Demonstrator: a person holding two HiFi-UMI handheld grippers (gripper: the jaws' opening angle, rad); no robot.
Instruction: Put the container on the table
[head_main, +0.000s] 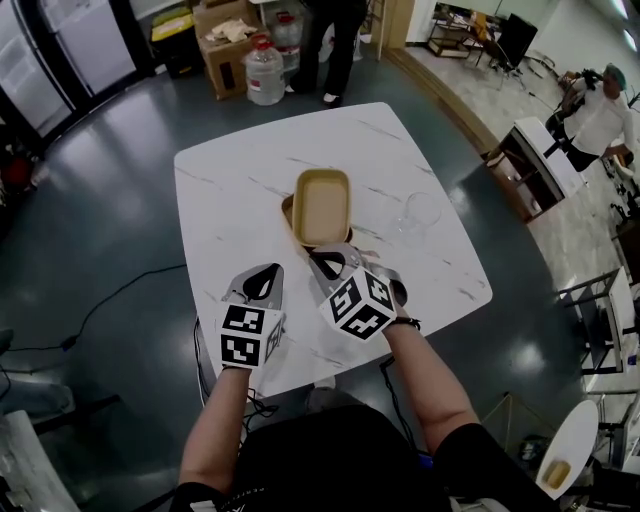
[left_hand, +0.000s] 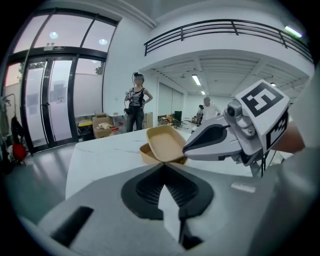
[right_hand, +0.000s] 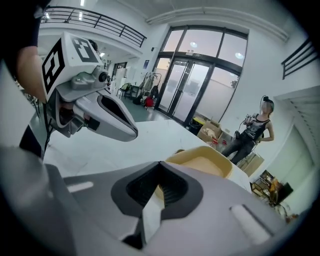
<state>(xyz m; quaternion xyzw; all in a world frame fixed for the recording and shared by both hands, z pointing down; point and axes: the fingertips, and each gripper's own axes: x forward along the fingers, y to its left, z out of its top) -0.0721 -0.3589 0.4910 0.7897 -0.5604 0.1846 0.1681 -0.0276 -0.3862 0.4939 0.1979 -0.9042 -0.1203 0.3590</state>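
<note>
Head view: tan container (head_main: 322, 205) at the middle of the white table (head_main: 230, 190). Right gripper (head_main: 335, 258) is at its near rim, left gripper (head_main: 262, 278) just left of it.
Left gripper view: jaws together, nothing between them.
Right gripper view: jaws pinched tight on the container rim.

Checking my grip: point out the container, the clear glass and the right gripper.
container (head_main: 322, 205): head view, its inner floor.
clear glass (head_main: 418, 212): head view, its side.
right gripper (left_hand: 187, 148): left gripper view, closed jaw tips.
</note>
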